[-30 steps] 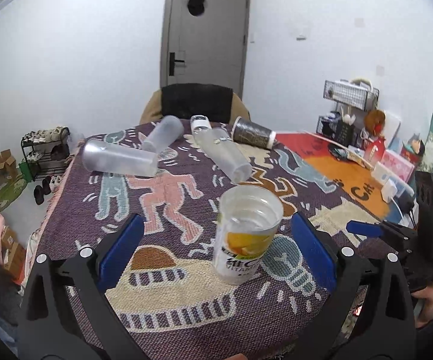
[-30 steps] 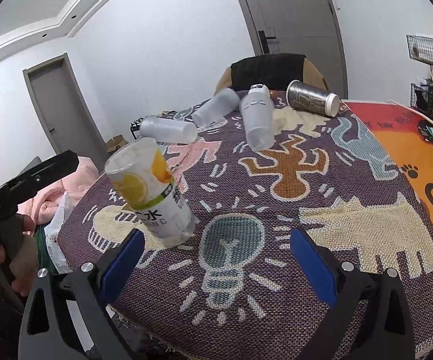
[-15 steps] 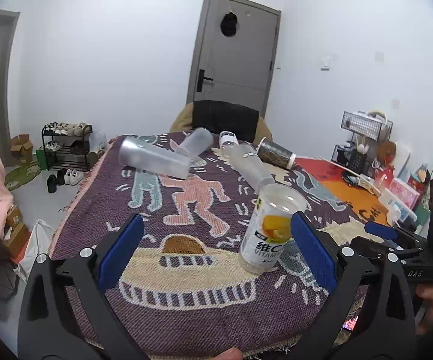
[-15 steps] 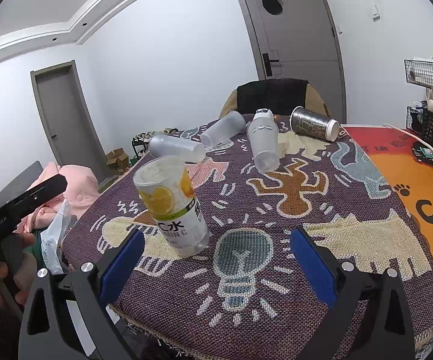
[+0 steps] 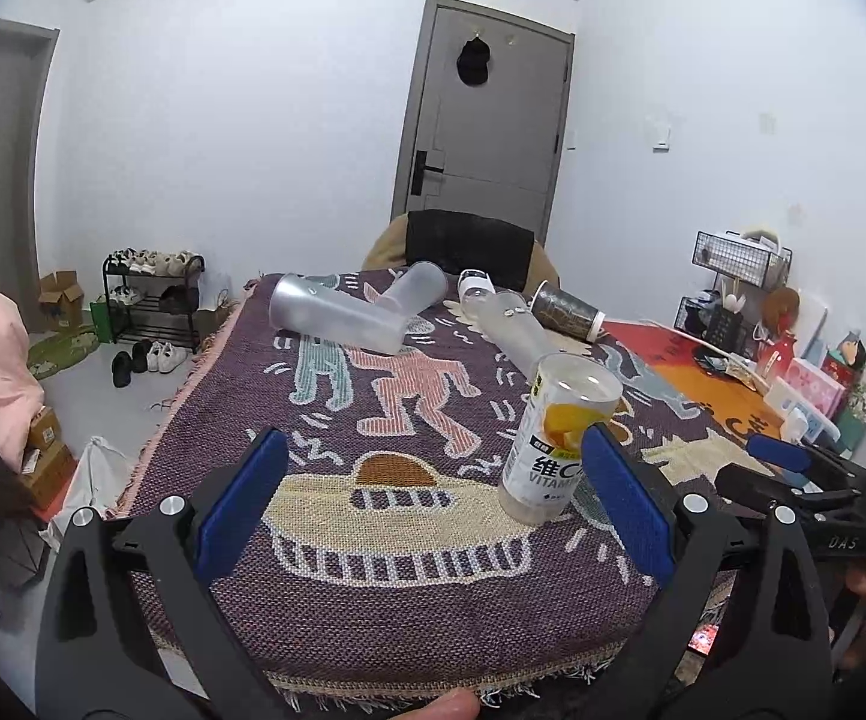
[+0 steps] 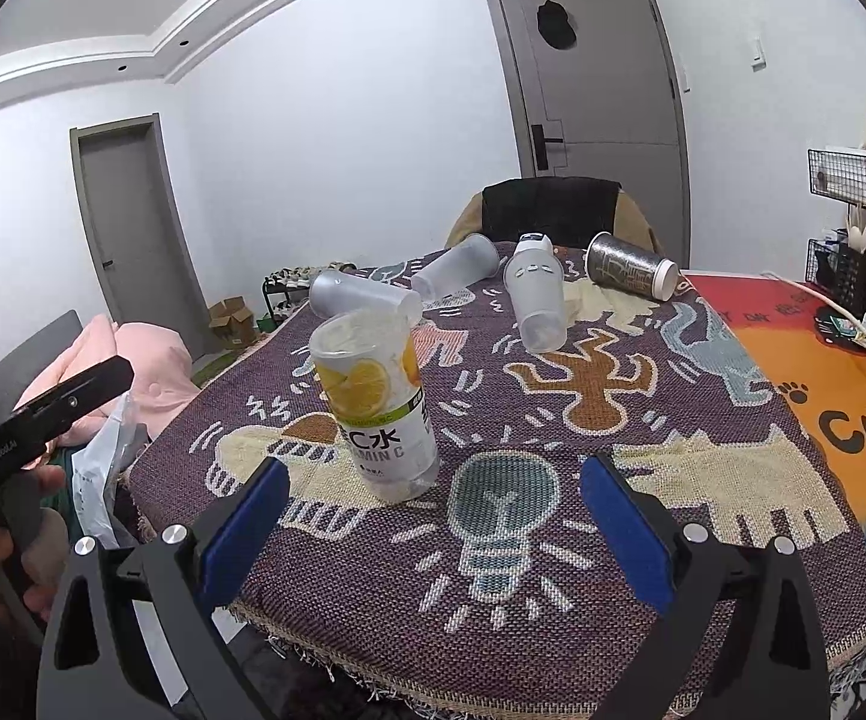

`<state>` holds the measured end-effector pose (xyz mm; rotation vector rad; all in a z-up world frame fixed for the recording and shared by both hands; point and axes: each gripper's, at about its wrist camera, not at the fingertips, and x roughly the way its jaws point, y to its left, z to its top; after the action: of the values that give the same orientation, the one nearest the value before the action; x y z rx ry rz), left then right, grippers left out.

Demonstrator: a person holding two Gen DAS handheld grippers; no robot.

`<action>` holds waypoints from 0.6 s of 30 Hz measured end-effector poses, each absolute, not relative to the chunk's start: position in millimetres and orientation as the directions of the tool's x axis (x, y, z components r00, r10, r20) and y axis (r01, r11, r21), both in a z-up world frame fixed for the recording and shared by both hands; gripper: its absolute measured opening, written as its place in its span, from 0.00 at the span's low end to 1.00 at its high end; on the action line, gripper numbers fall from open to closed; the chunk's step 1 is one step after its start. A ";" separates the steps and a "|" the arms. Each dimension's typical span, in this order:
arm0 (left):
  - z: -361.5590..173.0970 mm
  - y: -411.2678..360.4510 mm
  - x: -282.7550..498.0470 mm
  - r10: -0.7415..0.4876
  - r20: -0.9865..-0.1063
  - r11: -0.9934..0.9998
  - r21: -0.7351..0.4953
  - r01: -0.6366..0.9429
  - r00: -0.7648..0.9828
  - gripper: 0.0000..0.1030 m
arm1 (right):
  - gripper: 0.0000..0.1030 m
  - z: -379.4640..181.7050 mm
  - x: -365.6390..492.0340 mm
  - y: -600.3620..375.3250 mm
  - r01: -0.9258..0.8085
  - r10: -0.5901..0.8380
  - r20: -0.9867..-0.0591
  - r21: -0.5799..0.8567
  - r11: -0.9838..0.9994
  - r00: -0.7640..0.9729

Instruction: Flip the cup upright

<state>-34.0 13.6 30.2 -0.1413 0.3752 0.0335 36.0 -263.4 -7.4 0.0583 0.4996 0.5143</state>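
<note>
A clear plastic cup with a lemon-printed label (image 5: 559, 432) is standing mouth-up near the front edge of the desk (image 5: 373, 612), on the purple woven cloth with cartoon figures (image 6: 553, 570). In the right wrist view the same cup (image 6: 376, 405) is sitting just left of the light-bulb motif, and it looks empty.

Both tools are gaping wide and gripping nothing: the left tool (image 5: 433, 504) is hanging before the desk edge with the cup just inside its right blue pad, and the right tool (image 6: 433, 531) is hovering with the cup ahead of its left pad.

Farther back, four more are lying on their sides: a frosted translucent cup (image 5: 337, 315), a second frosted cup (image 5: 418, 294) angled against it, a clear tumbler with a white lid (image 5: 508, 324), and a dark patterned cup with a white rim (image 5: 568, 318).

Judging by the thin walls, these cups are probably light, smooth and easily squashed, and a round one on its side is likely to roll when nudged. A gentle pinch across the mid-body, pads square to the wall, seems the safest hold; squeezing near the open rim risks buckling it.
</note>
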 end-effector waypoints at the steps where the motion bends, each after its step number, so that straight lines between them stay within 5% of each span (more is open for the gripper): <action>1: 30.0 13.6 -34.5 0.007 -0.369 0.990 -0.129 -0.058 0.929 0.95 | 0.93 -7.6 36.4 -263.0 -0.458 0.487 -0.443 0.178 0.871 0.752; 18: 31.8 12.5 -35.7 0.012 -0.362 0.991 -0.122 -0.060 0.932 0.95 | 0.93 -10.9 34.9 -261.9 -0.473 0.501 -0.445 0.183 0.862 0.742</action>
<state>-35.7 12.5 31.8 -0.1324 0.3692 0.0367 34.9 -261.9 -10.9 0.0592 0.5048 0.5343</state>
